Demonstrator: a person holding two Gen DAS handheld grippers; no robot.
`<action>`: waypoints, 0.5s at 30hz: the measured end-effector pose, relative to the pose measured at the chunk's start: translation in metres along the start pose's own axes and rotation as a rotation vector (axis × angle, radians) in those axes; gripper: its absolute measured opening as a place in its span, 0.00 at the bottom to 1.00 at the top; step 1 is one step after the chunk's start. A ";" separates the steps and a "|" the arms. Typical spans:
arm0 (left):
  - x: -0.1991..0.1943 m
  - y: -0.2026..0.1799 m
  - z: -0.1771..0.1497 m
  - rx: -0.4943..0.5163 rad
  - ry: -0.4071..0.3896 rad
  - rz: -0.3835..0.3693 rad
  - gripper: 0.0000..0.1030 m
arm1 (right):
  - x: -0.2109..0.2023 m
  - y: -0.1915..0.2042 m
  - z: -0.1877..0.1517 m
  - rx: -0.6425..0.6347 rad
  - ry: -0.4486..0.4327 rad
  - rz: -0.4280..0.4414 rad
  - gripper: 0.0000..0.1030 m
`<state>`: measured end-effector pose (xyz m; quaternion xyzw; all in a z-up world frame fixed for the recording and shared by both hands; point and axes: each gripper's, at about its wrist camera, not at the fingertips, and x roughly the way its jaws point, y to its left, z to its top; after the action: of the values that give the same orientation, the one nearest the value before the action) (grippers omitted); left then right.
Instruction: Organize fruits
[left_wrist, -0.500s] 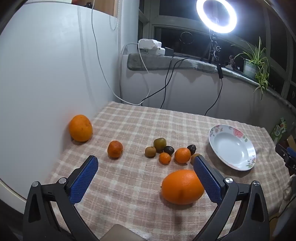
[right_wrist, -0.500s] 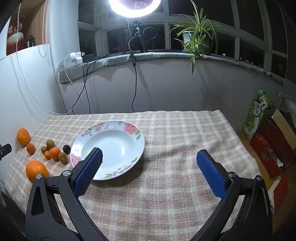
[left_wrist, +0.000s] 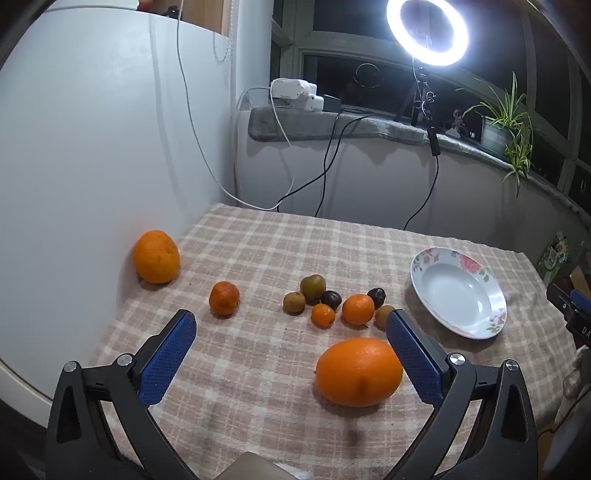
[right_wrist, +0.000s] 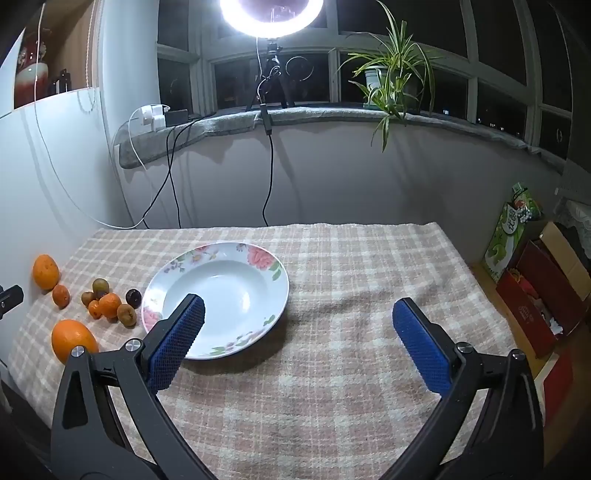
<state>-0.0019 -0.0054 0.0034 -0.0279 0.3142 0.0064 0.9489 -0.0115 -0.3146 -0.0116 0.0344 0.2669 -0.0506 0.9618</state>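
Your left tongs (left_wrist: 290, 334) stand spread wide and empty above the near part of the tabletop (left_wrist: 258, 251), with the nearest large orange (left_wrist: 358, 371) lying just inside their right pad, not pinched. Your right tongs (right_wrist: 297, 321) are likewise spread and empty, their left pad overlapping the near rim of the floral plate (right_wrist: 258, 258) in view. Open checked cloth lies to the right of the plate out to the tabletop's right edge, beyond which boxes (right_wrist: 535, 295) stand on the floor. The left edge runs along a white panel (left_wrist: 92, 166), against which a second large orange (left_wrist: 156, 256) rests. Between the two oranges lie a lone tangerine (left_wrist: 224, 298) and, near the plate but apart from it, a tight cluster: two small tangerines (left_wrist: 357, 308), three brownish kiwis (left_wrist: 313, 284) and two dark round fruits (left_wrist: 331, 298). Count: two large oranges, three tangerines, three kiwis, two dark fruits, one plate, holding nothing. Cables (left_wrist: 325, 166) hang behind the far edge, below a ring light (left_wrist: 427, 31) and a potted plant (left_wrist: 506, 125).
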 end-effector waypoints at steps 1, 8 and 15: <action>0.000 0.000 0.000 0.001 0.000 -0.001 0.99 | 0.000 0.000 0.000 0.002 0.000 0.001 1.00; 0.002 -0.001 -0.001 0.003 0.004 0.000 0.99 | 0.001 0.000 0.003 0.006 0.007 0.001 1.00; 0.003 0.001 -0.001 -0.003 0.001 -0.001 0.99 | 0.000 0.002 0.004 0.003 -0.001 0.001 1.00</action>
<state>-0.0001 -0.0040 0.0010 -0.0297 0.3147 0.0063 0.9487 -0.0095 -0.3129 -0.0084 0.0361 0.2662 -0.0507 0.9619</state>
